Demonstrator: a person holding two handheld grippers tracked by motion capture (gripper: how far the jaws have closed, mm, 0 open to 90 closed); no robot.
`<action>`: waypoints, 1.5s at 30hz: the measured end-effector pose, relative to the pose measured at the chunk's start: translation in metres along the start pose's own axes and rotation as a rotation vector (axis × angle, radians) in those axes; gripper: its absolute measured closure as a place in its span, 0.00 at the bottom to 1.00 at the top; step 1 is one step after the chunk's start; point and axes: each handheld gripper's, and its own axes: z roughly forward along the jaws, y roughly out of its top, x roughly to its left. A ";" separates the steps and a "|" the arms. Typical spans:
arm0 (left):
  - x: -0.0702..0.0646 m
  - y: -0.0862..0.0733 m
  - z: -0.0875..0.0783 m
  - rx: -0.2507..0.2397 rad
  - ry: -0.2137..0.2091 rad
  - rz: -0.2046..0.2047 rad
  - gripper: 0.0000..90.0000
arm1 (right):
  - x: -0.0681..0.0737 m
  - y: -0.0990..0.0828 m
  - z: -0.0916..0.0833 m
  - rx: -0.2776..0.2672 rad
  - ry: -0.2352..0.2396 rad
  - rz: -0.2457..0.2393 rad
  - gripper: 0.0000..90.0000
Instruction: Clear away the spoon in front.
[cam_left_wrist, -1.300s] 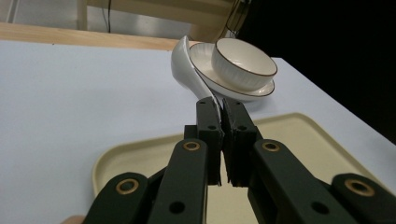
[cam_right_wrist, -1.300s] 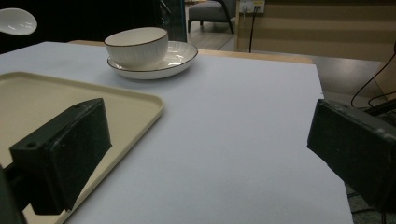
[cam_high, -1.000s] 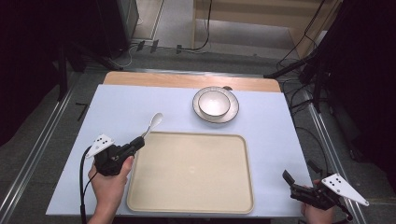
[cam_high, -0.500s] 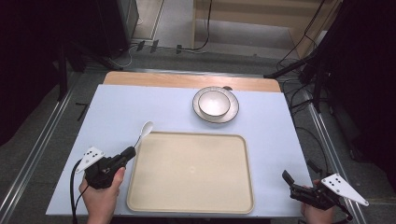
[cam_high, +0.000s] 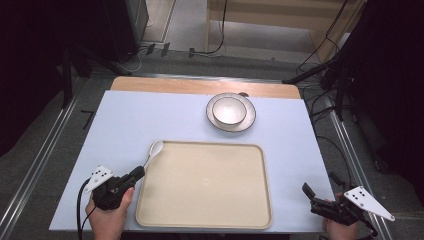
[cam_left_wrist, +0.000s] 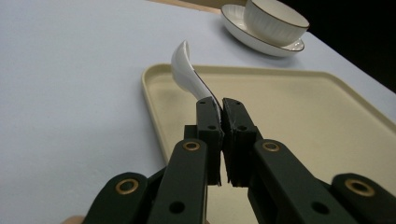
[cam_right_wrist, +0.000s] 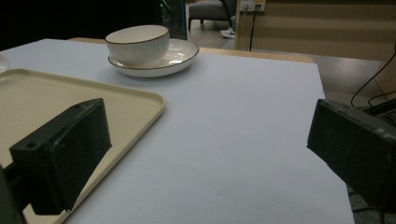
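Right gripper (cam_high: 320, 196) is idling wide open by the near right edge; left gripper (cam_high: 134, 176) is clamping the spoon (cam_high: 153, 151) handle and has been dragging it back toward the tray (cam_high: 205, 220) corner, probably for loading; bowl (cam_high: 229, 110) is waiting farther back.

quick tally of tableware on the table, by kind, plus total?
tray: 1
spoon: 1, held in the left gripper
bowl: 1
saucer: 1, under the bowl
Total: 4
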 end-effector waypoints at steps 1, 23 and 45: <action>0.001 0.000 0.000 -0.001 0.000 -0.003 0.98 | 0.000 0.000 0.000 0.001 0.001 0.002 0.00; 0.008 -0.014 0.018 0.127 0.047 -0.017 0.82 | 0.001 -0.001 0.000 0.006 0.005 -0.002 0.00; 0.019 0.009 0.005 0.081 -0.019 0.060 0.00 | -0.001 -0.004 -0.001 0.017 -0.002 0.002 0.00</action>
